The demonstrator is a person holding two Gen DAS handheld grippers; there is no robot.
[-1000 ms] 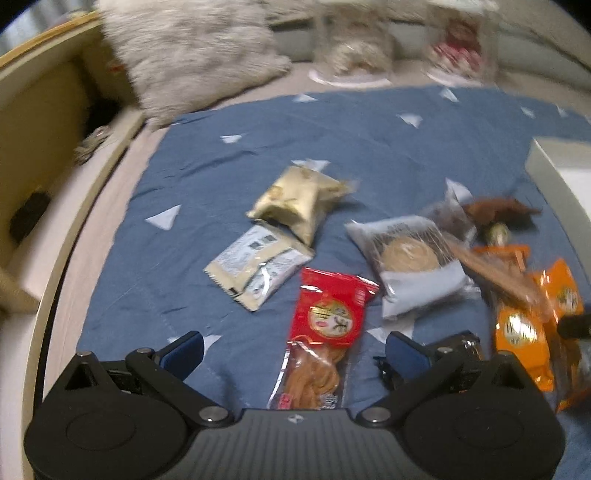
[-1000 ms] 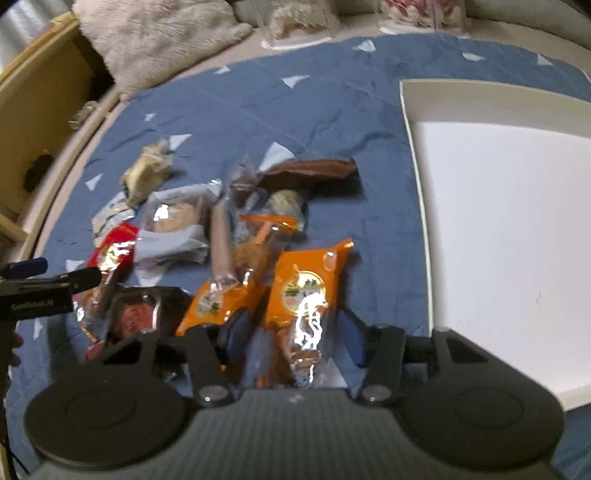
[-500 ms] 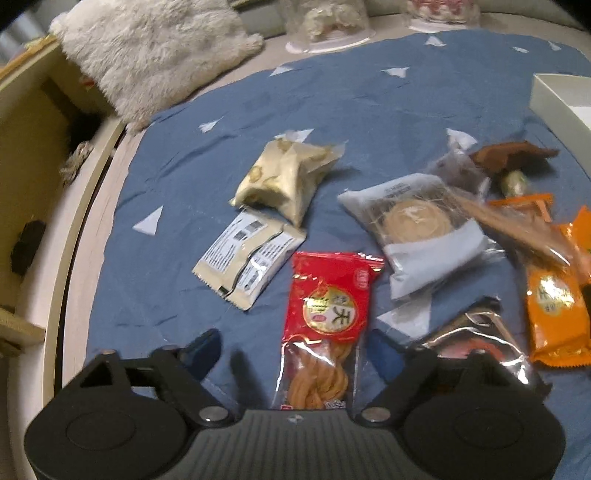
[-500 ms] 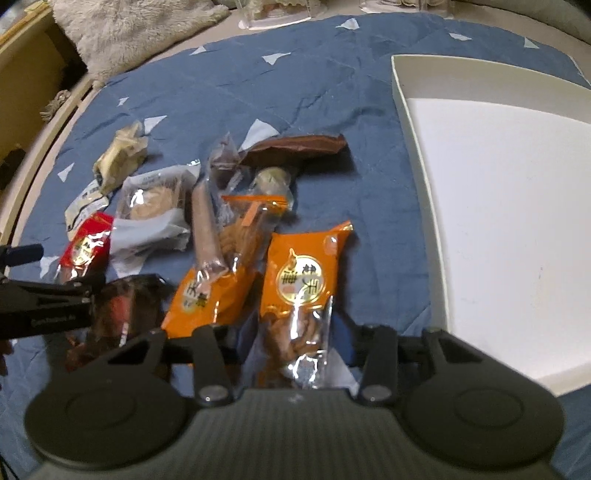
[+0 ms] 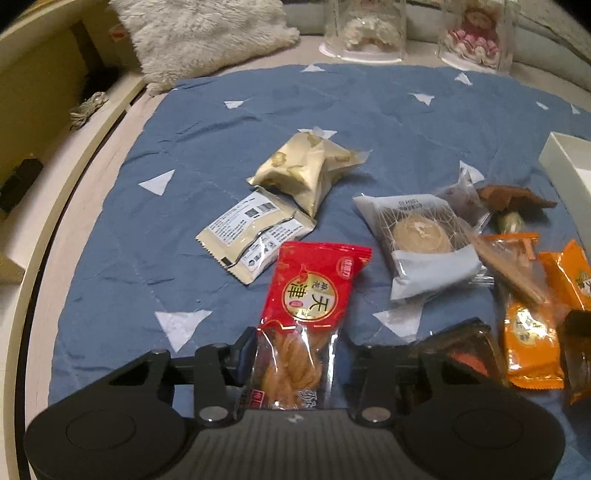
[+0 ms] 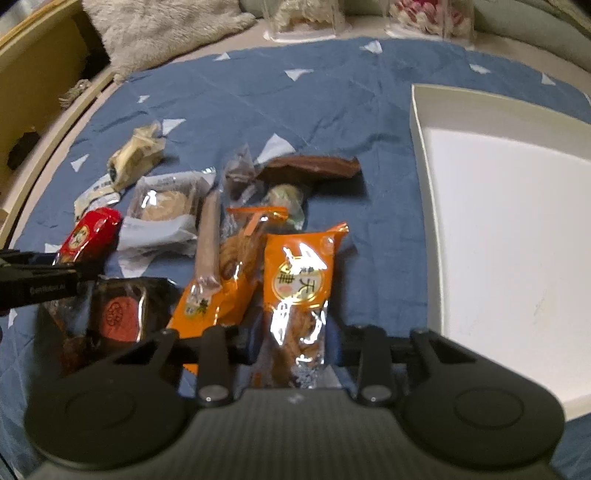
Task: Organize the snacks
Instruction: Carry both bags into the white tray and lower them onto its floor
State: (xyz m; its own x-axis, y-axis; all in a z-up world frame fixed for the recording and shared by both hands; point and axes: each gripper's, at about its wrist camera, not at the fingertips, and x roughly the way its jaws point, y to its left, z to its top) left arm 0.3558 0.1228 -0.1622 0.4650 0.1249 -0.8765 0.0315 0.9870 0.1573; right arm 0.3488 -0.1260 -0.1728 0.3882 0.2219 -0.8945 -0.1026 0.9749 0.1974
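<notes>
Snack packets lie scattered on a blue cloth. My left gripper is shut on the clear lower end of a red twist-snack packet; that packet also shows in the right wrist view. My right gripper is shut on the lower end of an orange twist-snack packet. A second orange packet lies to its left. A white open box sits to the right on the cloth, its corner showing in the left wrist view.
On the cloth lie a cream packet, a white printed sachet, a grey pastry packet, a dark packet and a brown wrapper. A fluffy pillow and two clear display domes stand at the back. A wooden rim runs along the left.
Both grippers have moved forward and down and closed: the left on the red packet's end, the right on the orange packet's end.
</notes>
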